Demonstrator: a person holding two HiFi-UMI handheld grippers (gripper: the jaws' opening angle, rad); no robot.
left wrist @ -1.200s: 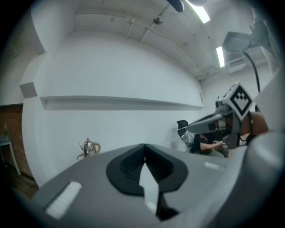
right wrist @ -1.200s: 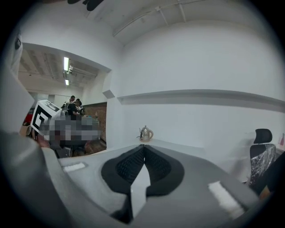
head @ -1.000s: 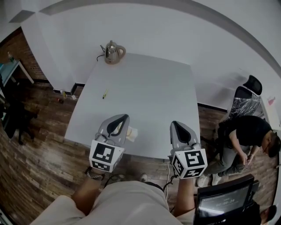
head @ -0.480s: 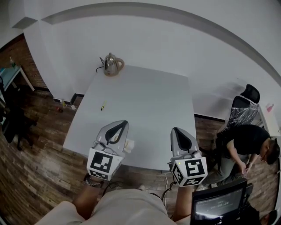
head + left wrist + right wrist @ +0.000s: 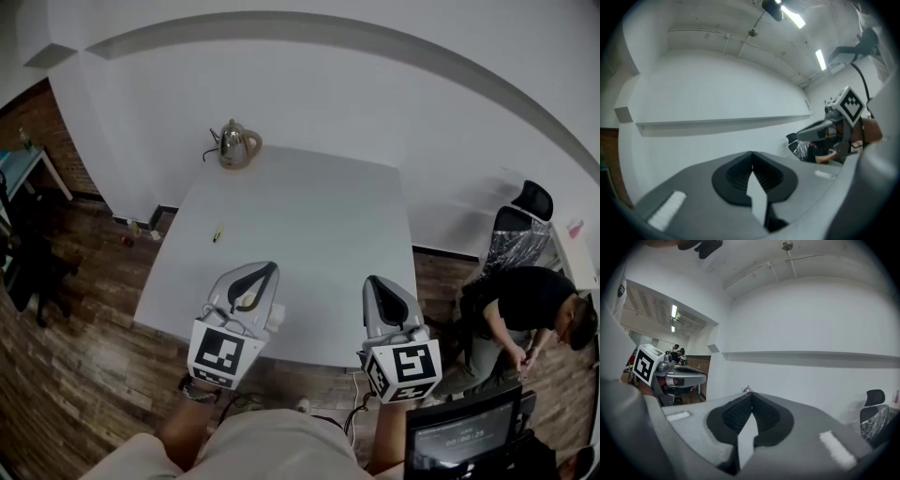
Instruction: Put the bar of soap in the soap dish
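Note:
In the head view a small pale block (image 5: 277, 317) lies by the front edge of the white table (image 5: 309, 234), mostly hidden behind my left gripper; I cannot tell whether it is the soap or the dish. My left gripper (image 5: 267, 266) hangs over it, pointing level, jaws shut with nothing between them. My right gripper (image 5: 372, 279) is held beside it at the table's front edge, also shut and empty. The left gripper view shows the closed tips of my left gripper (image 5: 751, 154) against a white wall. The right gripper view shows my right gripper (image 5: 751, 394) the same way.
A metal kettle (image 5: 232, 145) stands at the far left corner of the table. A small yellow item (image 5: 217, 232) lies near the left edge. A seated person (image 5: 525, 300) and a black chair (image 5: 525, 211) are to the right. A monitor (image 5: 464, 436) stands near my right side.
Both grippers have lifted a little at the table's front edge. The left one now covers more of the pale block. Both stay shut.

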